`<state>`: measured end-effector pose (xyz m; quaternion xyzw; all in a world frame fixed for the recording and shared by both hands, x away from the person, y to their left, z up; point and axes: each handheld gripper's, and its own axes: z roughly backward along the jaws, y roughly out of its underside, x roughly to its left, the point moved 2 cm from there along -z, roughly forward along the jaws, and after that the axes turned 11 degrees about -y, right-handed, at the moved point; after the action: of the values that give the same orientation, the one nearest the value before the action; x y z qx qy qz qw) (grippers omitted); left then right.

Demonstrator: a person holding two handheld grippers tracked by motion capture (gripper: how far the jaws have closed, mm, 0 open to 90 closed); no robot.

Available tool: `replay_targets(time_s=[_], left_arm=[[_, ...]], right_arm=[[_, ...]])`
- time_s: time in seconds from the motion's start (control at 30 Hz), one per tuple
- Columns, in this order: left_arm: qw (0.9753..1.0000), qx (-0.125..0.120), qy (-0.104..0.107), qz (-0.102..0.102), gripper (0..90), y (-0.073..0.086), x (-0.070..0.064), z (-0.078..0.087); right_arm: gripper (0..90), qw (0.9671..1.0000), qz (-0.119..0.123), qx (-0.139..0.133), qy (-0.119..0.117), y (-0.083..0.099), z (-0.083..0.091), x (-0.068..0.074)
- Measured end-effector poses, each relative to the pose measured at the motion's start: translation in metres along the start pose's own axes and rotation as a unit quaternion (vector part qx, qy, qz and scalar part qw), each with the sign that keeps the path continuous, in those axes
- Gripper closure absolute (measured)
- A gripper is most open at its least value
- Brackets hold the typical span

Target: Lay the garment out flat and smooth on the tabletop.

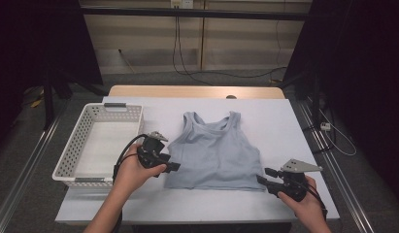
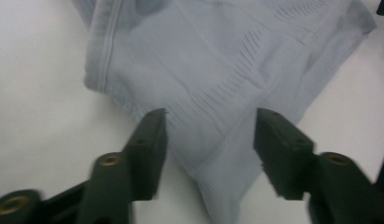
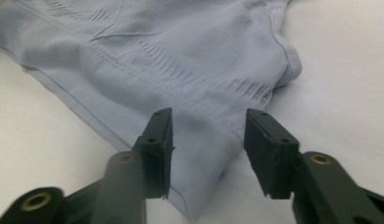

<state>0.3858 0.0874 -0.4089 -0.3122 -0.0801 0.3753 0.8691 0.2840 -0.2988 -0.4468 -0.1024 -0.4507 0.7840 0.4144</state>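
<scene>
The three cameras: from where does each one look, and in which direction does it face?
High view: above the person's side, facing forward and down on the table; forearms and both hands show.
Left gripper view: on the left gripper, facing the tank top's lower corner between open jaws.
Right gripper view: on the right gripper, facing the other lower corner, jaws open.
All share the tank top; the high view adds the white basket.

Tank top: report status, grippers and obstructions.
Left gripper open, right gripper open, each straddling a bottom corner. Tank top flat. Basket off left, nothing blocking.
</scene>
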Motion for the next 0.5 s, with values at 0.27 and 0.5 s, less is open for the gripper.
replay_targets(time_s=[0.27, 0.5], left_arm=[[0.9998, -0.010, -0.016, -0.004, 22.8, -0.012, 0.010, -0.010], [0.9994, -0.025, -0.021, 0.011, 18.2, -0.024, 0.018, -0.016]], right_arm=[[35.0, 1.0000, -0.006, -0.003, 0.004, -0.006, -0.008, -0.004], [28.7, 1.0000, -0.006, -0.006, 0.000, -0.008, -0.013, -0.003]])
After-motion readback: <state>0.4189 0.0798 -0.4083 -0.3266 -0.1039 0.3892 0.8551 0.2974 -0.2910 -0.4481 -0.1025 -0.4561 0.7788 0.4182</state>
